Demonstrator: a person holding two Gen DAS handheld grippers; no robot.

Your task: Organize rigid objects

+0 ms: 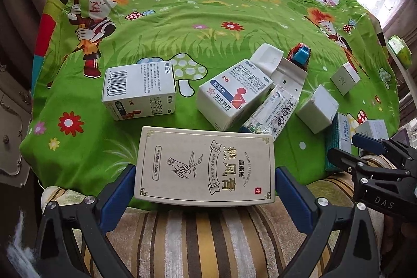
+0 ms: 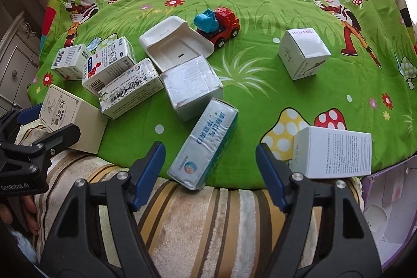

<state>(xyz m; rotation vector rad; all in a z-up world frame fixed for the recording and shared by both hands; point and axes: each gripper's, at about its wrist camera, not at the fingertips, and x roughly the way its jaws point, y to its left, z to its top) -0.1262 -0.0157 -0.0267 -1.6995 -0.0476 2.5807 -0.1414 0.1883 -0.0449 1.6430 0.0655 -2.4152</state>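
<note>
A cream box with gold print [image 1: 206, 166] sits at the near edge of the green cartoon cloth, between the wide-open fingers of my left gripper [image 1: 206, 189]; whether the pads touch it is unclear. It also shows in the right wrist view [image 2: 70, 119]. My right gripper [image 2: 209, 173] is open over the near edge, just before a teal-sided white box [image 2: 206, 142]. Several white medicine boxes [image 1: 140, 90] [image 1: 232, 95] [image 2: 130, 93], a worn white cube [image 2: 190, 85], an open white case [image 2: 174, 43] and a red-and-blue toy truck [image 2: 219, 25] lie mid-table.
A white cube box [image 2: 303, 54] stands alone to the right. Another white box with small print [image 2: 333, 153] sits at the near right edge. A striped plush cover [image 2: 208, 226] lies below the cloth. A purple carton [image 2: 388, 199] is at far right.
</note>
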